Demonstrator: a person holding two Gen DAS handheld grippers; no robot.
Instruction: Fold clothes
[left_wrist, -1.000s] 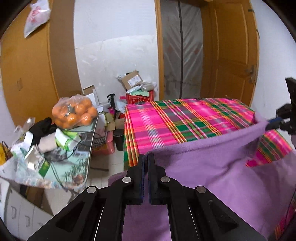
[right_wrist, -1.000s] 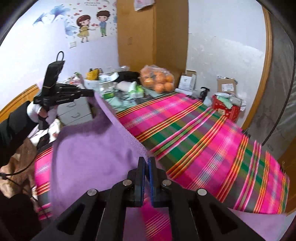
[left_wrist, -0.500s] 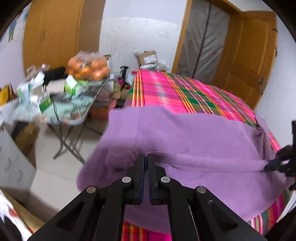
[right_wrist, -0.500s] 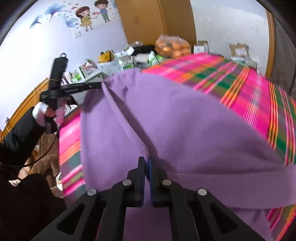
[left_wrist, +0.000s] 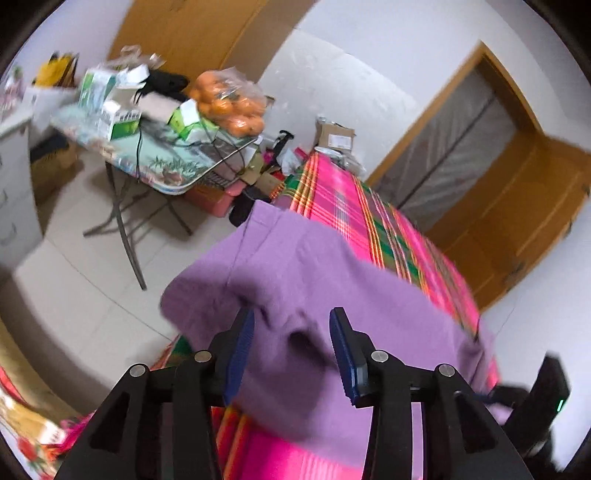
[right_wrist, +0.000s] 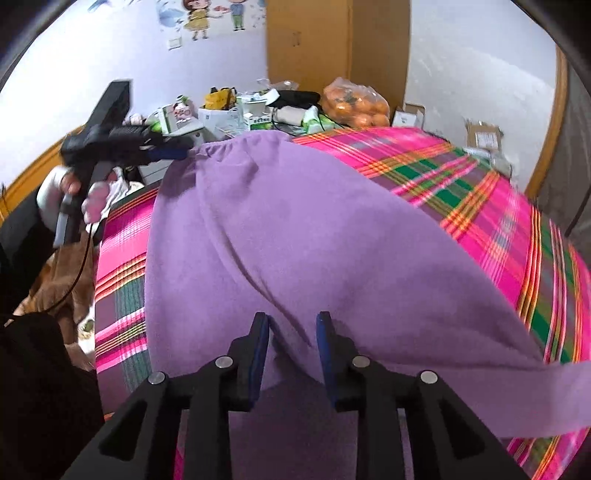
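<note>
While the soft purple fleece garment (right_wrist: 295, 240) lies on the pink plaid bedspread (right_wrist: 498, 206), the left gripper (left_wrist: 291, 332) and right gripper (right_wrist: 291, 325) gape at six o'clock, holding nothing.

- I see a soft, fuzzy purple cloth (right_wrist: 295, 236) that looks matt.
- It lies on a woven checked cover (right_wrist: 491, 206).
- My gripper fingers (left_wrist: 345, 354) are matt black plastic with blue pads.
- The door (left_wrist: 517, 229) is smooth wood.

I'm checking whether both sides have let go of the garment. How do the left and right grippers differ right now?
The left gripper has its jaws spread wider than the right gripper. A bunched fold of the purple garment sits between the left jaws; smoother cloth lies between the right ones. Both are open, with blue pads, over the plaid bedspread.
</note>
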